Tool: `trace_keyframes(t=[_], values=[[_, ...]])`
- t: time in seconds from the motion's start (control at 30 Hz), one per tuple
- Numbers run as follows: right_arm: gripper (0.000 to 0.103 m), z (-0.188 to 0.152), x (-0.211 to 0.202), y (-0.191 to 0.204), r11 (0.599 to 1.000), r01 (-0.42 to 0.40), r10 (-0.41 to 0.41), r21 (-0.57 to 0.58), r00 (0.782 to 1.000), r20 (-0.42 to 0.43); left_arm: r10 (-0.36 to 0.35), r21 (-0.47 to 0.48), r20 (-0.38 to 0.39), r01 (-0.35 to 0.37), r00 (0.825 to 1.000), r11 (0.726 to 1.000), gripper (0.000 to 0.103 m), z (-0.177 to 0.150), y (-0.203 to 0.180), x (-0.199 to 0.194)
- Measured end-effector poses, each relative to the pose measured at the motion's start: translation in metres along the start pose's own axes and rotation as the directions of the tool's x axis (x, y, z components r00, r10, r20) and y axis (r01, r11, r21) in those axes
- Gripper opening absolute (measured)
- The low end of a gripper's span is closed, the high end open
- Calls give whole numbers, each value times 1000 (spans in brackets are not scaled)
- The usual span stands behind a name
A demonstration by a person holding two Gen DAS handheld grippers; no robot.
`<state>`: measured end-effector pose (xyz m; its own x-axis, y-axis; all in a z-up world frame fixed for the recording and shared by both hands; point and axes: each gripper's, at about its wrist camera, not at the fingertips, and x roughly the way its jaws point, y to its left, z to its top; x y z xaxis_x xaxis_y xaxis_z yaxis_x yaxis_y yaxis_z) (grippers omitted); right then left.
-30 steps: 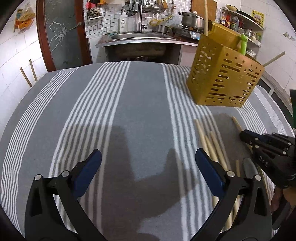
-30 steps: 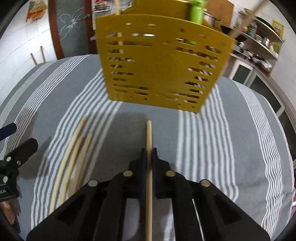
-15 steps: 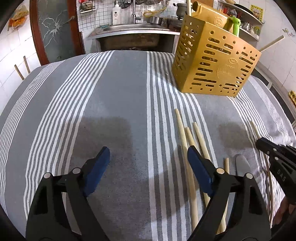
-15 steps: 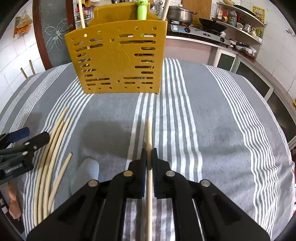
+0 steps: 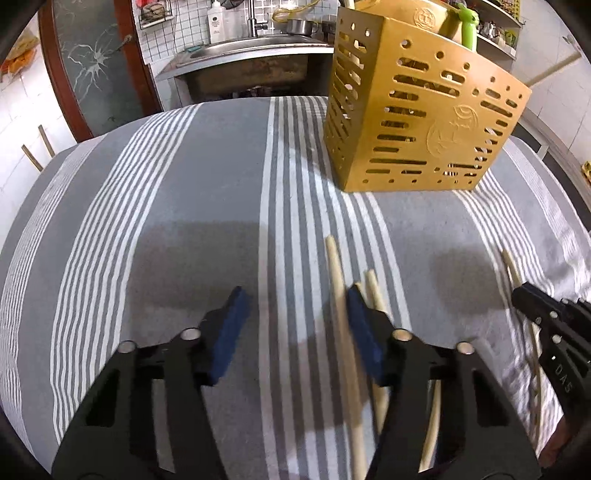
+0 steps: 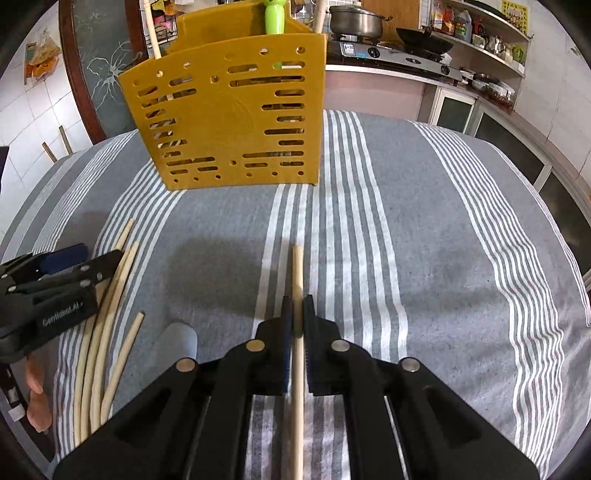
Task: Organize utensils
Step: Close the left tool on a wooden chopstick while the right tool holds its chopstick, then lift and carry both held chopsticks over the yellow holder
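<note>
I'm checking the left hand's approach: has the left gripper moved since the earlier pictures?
Yes. The left gripper has shifted rightward toward the loose chopsticks on the striped cloth; its fingers have just been closing, one chopstick between them, ungripped.

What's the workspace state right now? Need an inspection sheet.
Surface: grey striped cloth, smooth.
Job's things: yellow utensil holder upright, green handle and sticks inside; loose chopsticks on the cloth; pale spoon beside them.
Clutter: nothing seen.
Grippers: right gripper shut on a single chopstick; left gripper open, jaws have just been closing, one loose chopstick between them, unpressed.
Cables: nothing seen.
Surroundings: sink, stove with pot, shelves.
</note>
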<state>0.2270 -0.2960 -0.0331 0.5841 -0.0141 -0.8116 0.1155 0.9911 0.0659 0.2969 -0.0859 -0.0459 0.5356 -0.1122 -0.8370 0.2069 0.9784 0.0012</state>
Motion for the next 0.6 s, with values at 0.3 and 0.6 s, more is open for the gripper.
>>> trace_keyframes(t=[0.3, 0.6], values=[[6, 16, 8, 3, 999, 32, -32, 0, 999, -37, -32, 4, -24, 33, 999, 999, 8, 15, -4, 6], [6, 8, -14, -6, 999, 4, -6, 43, 998, 56, -84, -17, 47, 85, 995, 996, 5, 2, -1, -19]])
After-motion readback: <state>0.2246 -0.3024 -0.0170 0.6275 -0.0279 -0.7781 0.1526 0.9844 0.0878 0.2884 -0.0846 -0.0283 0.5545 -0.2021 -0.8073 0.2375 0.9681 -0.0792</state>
